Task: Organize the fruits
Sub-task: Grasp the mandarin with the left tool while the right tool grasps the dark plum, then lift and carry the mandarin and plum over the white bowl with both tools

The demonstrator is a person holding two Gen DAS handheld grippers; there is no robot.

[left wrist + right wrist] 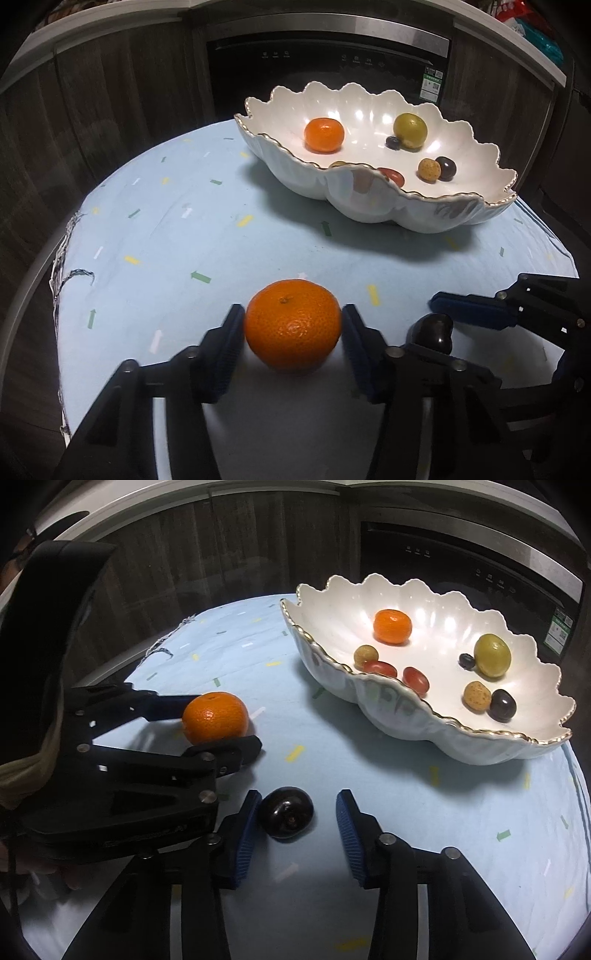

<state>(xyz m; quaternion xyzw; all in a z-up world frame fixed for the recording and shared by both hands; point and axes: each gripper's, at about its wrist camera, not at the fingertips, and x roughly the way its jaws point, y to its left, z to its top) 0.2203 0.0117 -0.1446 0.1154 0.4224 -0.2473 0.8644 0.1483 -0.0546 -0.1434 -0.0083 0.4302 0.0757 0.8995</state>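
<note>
An orange mandarin (293, 325) lies on the light blue tablecloth between the pads of my left gripper (293, 330), which touch both its sides; it also shows in the right wrist view (215, 718). A dark cherry-like fruit (285, 812) lies between the fingers of my right gripper (293, 830), which is open, its left pad touching the fruit. The white scalloped bowl (424, 720) at the back right holds another mandarin (392, 626), a green fruit (492, 655), red tomatoes (415, 679) and several small fruits.
The round table's cloth (184, 240) ends at a frayed left edge (62, 266). Dark wood cabinets and a black appliance (332, 59) stand behind the table. My right gripper (491, 310) shows at the right in the left wrist view.
</note>
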